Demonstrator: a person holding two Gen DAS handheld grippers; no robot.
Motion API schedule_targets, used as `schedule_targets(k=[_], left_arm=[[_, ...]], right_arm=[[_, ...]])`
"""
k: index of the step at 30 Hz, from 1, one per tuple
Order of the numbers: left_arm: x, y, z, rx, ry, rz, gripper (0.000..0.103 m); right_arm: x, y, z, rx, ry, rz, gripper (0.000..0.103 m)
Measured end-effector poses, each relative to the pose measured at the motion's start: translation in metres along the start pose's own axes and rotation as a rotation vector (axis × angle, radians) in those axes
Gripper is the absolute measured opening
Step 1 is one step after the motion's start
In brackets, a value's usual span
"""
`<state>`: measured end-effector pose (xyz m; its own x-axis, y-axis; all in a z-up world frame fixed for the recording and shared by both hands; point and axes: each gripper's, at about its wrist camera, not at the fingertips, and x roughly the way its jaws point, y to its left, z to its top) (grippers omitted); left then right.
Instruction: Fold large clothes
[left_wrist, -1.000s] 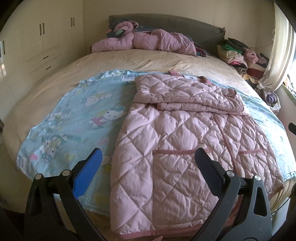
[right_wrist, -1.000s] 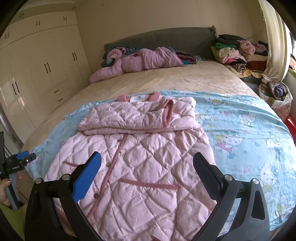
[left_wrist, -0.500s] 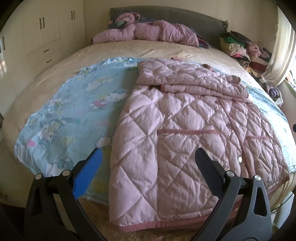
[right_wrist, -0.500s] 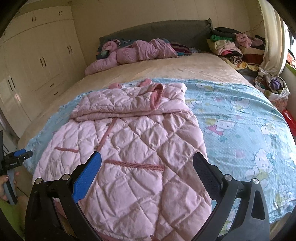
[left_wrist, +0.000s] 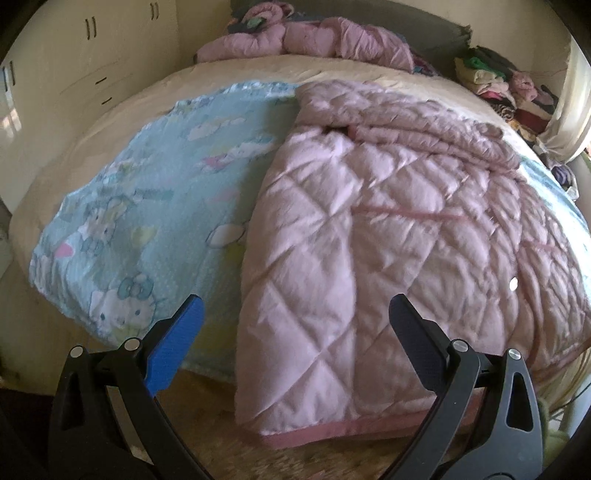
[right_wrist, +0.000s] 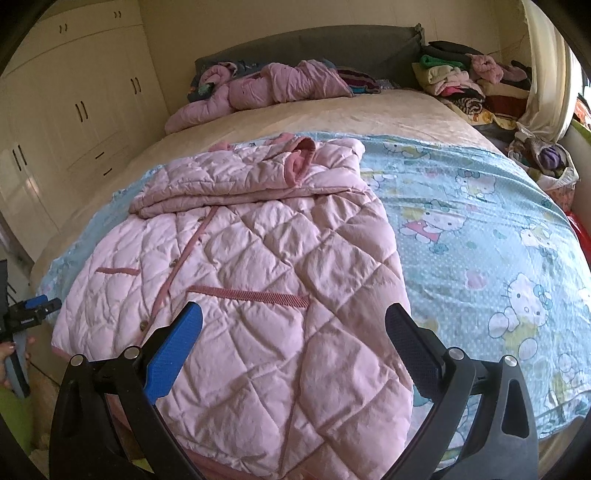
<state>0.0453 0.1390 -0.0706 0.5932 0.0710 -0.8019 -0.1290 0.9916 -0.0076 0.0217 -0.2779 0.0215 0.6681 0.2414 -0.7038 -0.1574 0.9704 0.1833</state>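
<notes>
Lying flat on the bed (right_wrist: 332, 110), a pink quilted coat (right_wrist: 266, 280) is spread front-up over a blue cartoon-print sheet (right_wrist: 480, 229), its hem at the near edge of the mattress and its collar toward the headboard (right_wrist: 332, 44). Both sleeves are folded across the chest, forming a thick band just below the collar. A darker pink placket with buttons runs down the front, and two trimmed pocket openings sit on either side of it.

The left gripper (left_wrist: 295, 314) hovers above the coat's left hem corner, jaws spread wide and holding nothing; the cloth shows between the fingers without touching them. The right gripper (right_wrist: 293, 321) hangs over the right lower part of the coat, near the pocket trim, jaws equally wide apart and empty. In the right wrist view the left gripper also shows at the far left edge, with a hand (right_wrist: 7, 358) around its handle.

A second pink coat (right_wrist: 266, 88) lies crumpled by the headboard. Stacked clothes (right_wrist: 461, 81) sit to the right of the bed, beside a curtain (right_wrist: 546, 66). Cream wardrobes (right_wrist: 74, 103) line the left wall.
</notes>
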Motion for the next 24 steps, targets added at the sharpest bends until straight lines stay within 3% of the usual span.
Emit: schedule_targets(k=[11, 14, 18, 24], left_arm=[[0.013, 0.02, -0.023, -0.063, 0.054, -0.07, 0.094], [0.017, 0.025, -0.029, -0.101, 0.06, -0.145, 0.093], [0.026, 0.029, -0.038, -0.143, 0.083, -0.211, 0.065], [0.029, 0.032, -0.045, -0.167, 0.078, -0.252, 0.06]], right_arm=[[0.011, -0.012, -0.011, -0.001, 0.046, -0.023, 0.099], [0.01, -0.017, -0.014, 0.001, 0.051, -0.039, 0.099], [0.008, -0.023, -0.016, 0.011, 0.057, -0.045, 0.099], [0.002, -0.024, -0.024, -0.032, 0.075, -0.036, 0.099]])
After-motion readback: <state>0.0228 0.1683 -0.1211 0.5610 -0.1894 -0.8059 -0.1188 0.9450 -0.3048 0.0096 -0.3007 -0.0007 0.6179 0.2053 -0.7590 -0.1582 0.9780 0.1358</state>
